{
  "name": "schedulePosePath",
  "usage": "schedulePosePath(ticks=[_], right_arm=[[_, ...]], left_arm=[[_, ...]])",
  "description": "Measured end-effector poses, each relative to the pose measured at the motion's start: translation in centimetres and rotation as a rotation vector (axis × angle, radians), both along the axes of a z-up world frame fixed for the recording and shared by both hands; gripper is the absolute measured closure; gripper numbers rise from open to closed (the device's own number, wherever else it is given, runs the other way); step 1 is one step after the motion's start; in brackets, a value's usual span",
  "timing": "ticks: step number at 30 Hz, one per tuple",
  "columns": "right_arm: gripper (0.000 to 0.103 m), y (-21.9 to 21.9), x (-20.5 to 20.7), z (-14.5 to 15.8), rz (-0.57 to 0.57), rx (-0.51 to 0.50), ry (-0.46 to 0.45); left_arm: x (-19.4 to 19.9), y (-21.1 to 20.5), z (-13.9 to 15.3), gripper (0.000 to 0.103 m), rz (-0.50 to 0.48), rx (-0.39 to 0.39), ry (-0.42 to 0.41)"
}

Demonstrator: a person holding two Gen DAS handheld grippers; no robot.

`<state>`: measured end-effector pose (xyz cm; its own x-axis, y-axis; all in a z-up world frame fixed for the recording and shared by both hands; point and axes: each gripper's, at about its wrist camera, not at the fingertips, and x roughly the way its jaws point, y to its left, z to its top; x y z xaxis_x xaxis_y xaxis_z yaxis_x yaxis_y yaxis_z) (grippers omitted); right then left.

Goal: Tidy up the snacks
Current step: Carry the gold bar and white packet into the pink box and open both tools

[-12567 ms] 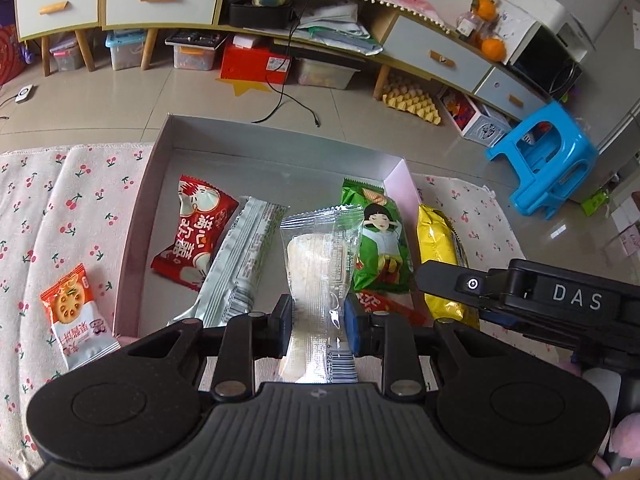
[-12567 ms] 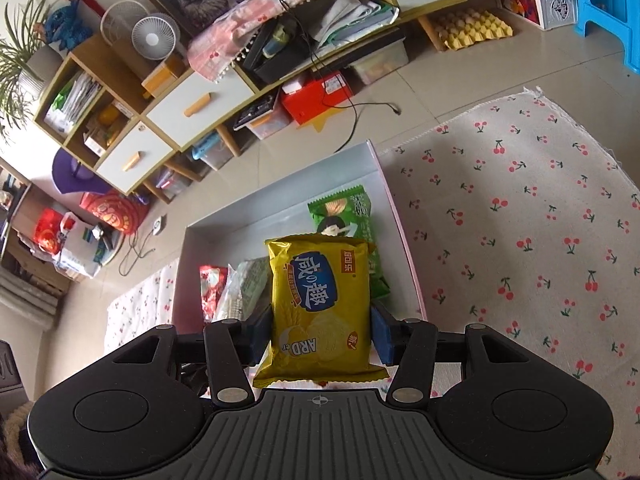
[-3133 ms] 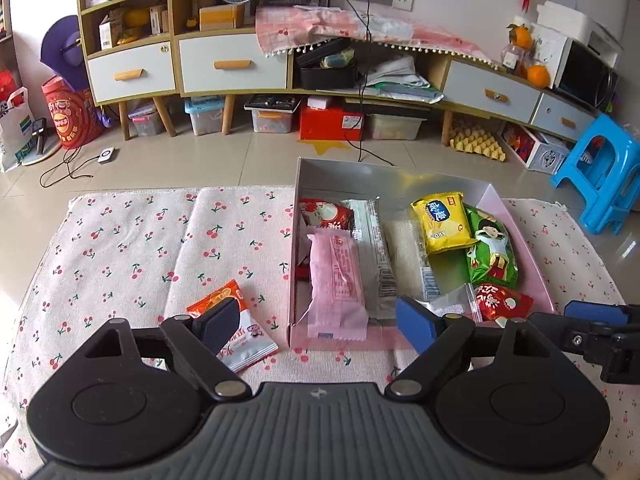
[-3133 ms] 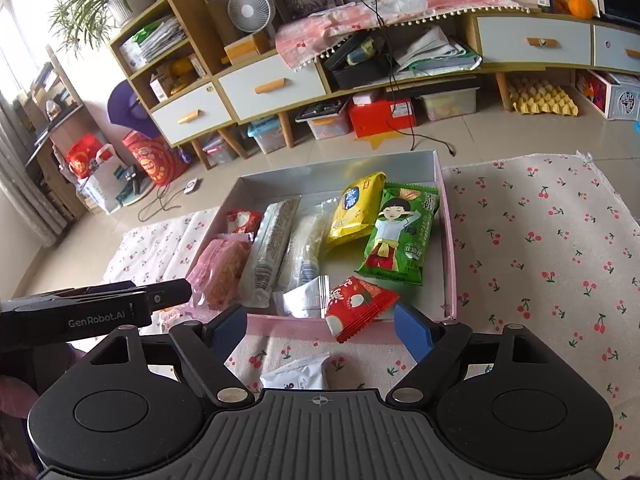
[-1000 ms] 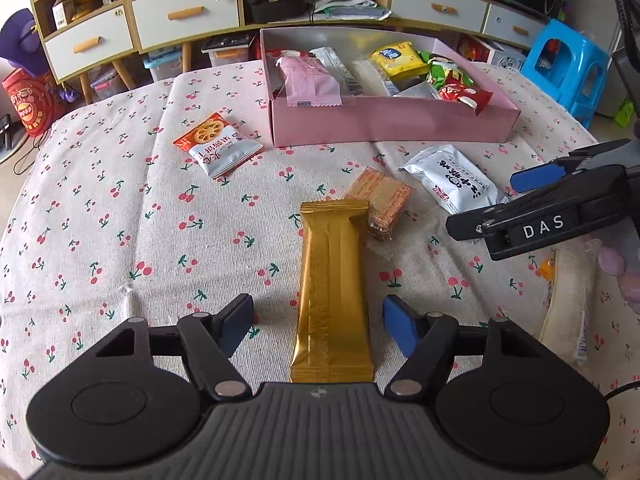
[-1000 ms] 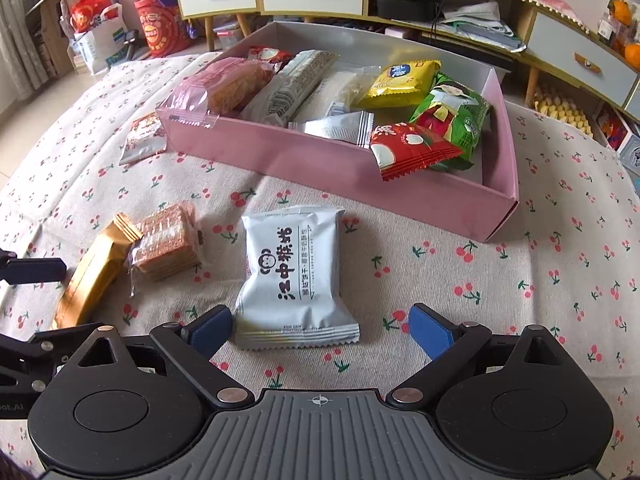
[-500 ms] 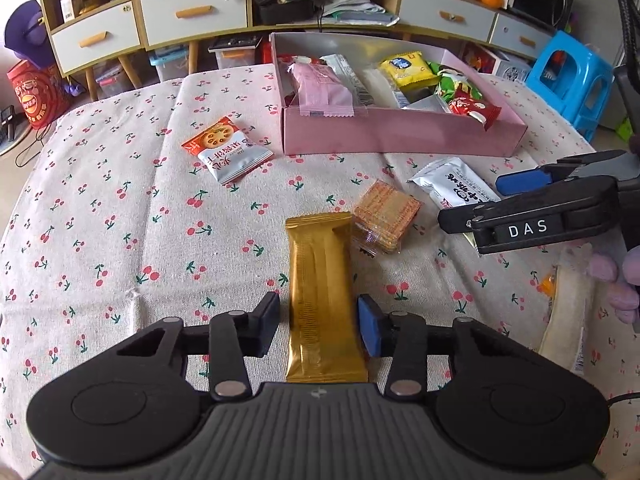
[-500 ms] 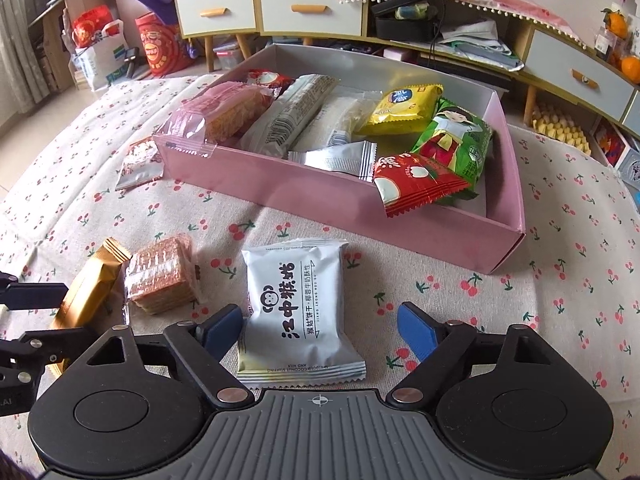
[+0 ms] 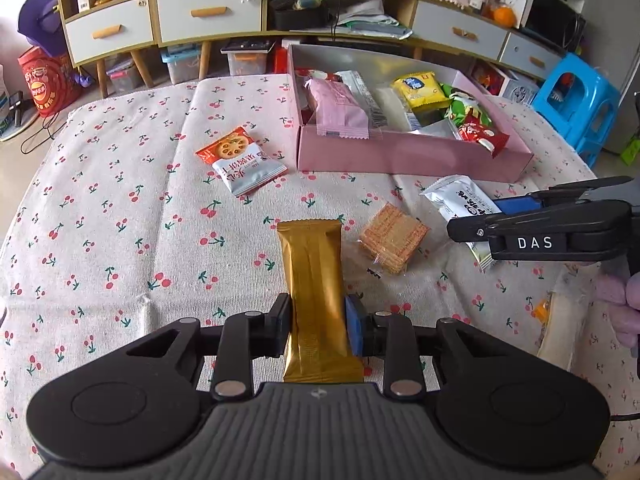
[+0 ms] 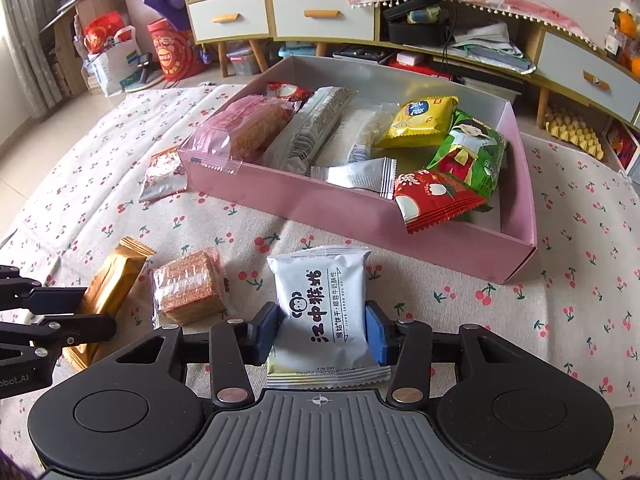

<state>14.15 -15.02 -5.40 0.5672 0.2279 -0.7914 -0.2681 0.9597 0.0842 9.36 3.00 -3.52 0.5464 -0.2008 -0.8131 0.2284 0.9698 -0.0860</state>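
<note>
The gold bar (image 9: 316, 300) lies on the cloth, clamped at its near end in my left tongs (image 9: 316, 330); it looks light and stiffish. My right tongs (image 10: 322, 336) are closing on the puffy white packet (image 10: 324, 312), soft, probably crushable.

1. The left gripper (image 9: 316, 330) is clamped on the near end of a gold snack bar (image 9: 314, 280) lying on the cherry-print cloth (image 9: 120, 240).
2. A wafer pack (image 9: 392, 238) lies just right of the bar.
3. The right gripper (image 9: 472, 216), its jaws closing, straddles a white packet (image 9: 460, 200).
4. An orange-and-white packet (image 9: 240, 160) lies left of the pink box (image 9: 400, 156), which holds several snacks.
</note>
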Motion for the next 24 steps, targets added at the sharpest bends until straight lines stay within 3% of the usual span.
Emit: schedulePosePath(ticks=[12, 24], right_arm=[[0.058, -1.4, 0.5, 3.5, -0.033, 0.139, -0.039], [0.058, -4.8, 5.1, 5.2, -0.221, 0.203, -0.105]], left_arm=[[0.8, -0.5, 1.1, 0.077, 0.018, -0.029, -0.021], [1.4, -1.5, 1.8, 0.077, 0.016, -0.061, -0.024]])
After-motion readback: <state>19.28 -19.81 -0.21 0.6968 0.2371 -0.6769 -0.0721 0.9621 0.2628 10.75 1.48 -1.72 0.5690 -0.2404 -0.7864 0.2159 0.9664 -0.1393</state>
